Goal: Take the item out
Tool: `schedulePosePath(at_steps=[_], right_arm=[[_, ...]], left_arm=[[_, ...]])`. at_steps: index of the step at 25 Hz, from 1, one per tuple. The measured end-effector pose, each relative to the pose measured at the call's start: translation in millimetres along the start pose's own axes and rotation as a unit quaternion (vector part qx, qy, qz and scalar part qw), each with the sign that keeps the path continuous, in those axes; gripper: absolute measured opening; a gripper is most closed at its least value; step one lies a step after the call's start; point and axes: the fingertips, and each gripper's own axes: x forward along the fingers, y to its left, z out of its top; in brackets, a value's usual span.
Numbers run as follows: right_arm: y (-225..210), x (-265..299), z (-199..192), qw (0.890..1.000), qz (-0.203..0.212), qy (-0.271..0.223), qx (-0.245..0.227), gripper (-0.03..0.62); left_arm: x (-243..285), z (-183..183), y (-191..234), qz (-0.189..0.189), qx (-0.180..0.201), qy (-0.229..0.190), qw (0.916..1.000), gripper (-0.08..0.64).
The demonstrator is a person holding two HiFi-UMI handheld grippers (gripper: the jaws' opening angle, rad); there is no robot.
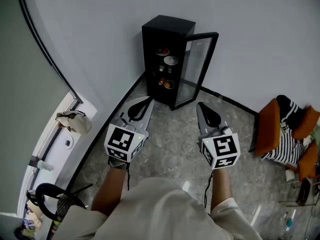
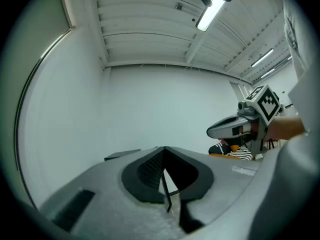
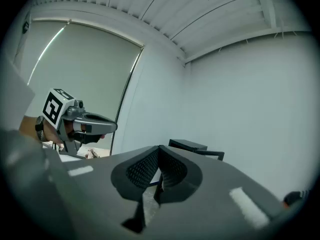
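Note:
A black cabinet (image 1: 162,49) stands against the wall with its glass door (image 1: 197,69) swung open to the right. Its shelves hold small items: a dark dish (image 1: 163,51), a pale bowl (image 1: 171,60) and something orange (image 1: 168,84) on the lowest shelf. My left gripper (image 1: 143,104) hangs in front of the cabinet, a little to its left, shut and holding nothing. My right gripper (image 1: 201,109) is level with it, below the open door, also shut and bare. Both point upward toward the wall. The cabinet's top (image 3: 187,145) peeks over my right gripper (image 3: 159,150). My left gripper (image 2: 164,150) shows touching jaws.
An orange chair (image 1: 270,126) with striped cloth (image 1: 285,134) stands at the right. A window ledge with a bag (image 1: 74,121) runs along the left wall. A black round object (image 1: 47,196) sits at the lower left. Grey stone floor (image 1: 172,139) lies between me and the cabinet.

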Motion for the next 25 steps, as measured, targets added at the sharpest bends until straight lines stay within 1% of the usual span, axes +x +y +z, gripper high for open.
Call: schedulePosePath(at_steps=[2, 6, 11, 15, 21, 25], right_arm=[[-6.8, -0.8, -3.1, 1.000, 0.003, -0.003, 0.008, 0.008], [-20.9, -6.8, -8.5, 0.998, 0.013, -0.017, 0.055, 0.008], [-34.0, -15.9, -24.5, 0.998, 0.026, -0.009, 0.056, 0.008], [-43.3, -11.0, -36.3, 0.997, 0.033, -0.002, 0.068, 0.008], [-54.6, 17.7, -43.7, 0.997, 0.035, 0.000, 0.072, 0.008], [-74.5, 56.9, -55.4, 0.996, 0.033, 0.005, 0.080, 0.008]], left_arm=[[6.2, -2.9, -4.9, 0.000, -0.001, 0.004, 1.0000, 0.005], [15.7, -6.6, -13.5, 0.002, -0.002, 0.010, 0.9999, 0.005], [24.7, -17.0, -28.5, 0.008, -0.012, 0.022, 0.9996, 0.005], [33.4, -25.4, -35.9, 0.008, -0.009, 0.039, 0.9992, 0.005], [56.8, -30.6, -12.2, 0.014, -0.005, 0.041, 0.9991, 0.005], [92.9, -49.2, 17.2, 0.014, -0.011, 0.041, 0.9990, 0.005]])
